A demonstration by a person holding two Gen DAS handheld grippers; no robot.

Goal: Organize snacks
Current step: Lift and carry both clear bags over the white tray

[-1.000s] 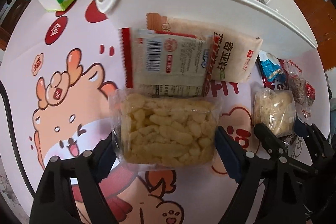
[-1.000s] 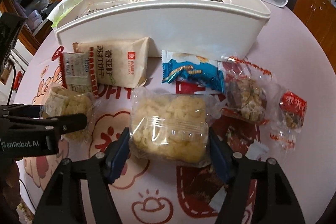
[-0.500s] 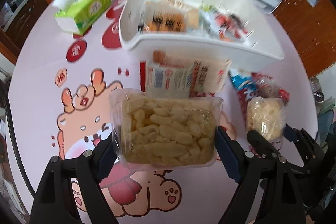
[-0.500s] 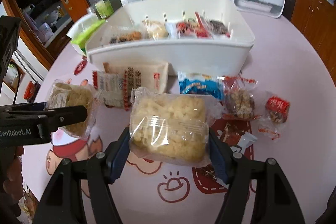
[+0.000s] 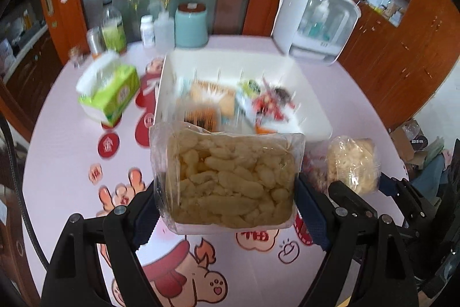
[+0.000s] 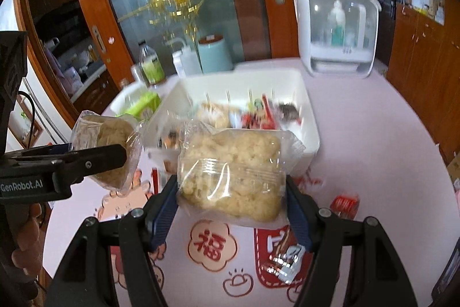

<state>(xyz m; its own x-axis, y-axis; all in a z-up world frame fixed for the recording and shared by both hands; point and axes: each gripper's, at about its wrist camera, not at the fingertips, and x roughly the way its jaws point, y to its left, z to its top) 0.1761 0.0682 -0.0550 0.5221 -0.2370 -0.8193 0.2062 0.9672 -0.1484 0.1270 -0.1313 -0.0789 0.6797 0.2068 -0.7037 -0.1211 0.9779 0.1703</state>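
left hand-held gripper [image 5: 227,192]: gripping puffed snack bag [image 5: 230,177] above tabletop [image 5: 66,163]
right hand-held gripper [image 6: 231,192]: gripping rice-crisp pack [image 6: 233,174], hovering near white bin [image 6: 312,134] front rim

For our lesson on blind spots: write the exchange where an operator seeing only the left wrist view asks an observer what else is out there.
Operator: Is the right gripper gripping properly?
Observer: Yes, it clamps its puffed snack pack from both sides, above the table.
Operator: Anything lying on the table?
Observer: A small red packet lies to its right.
Operator: More?
Observer: A silver-ended wrapper lies beneath that gripper.
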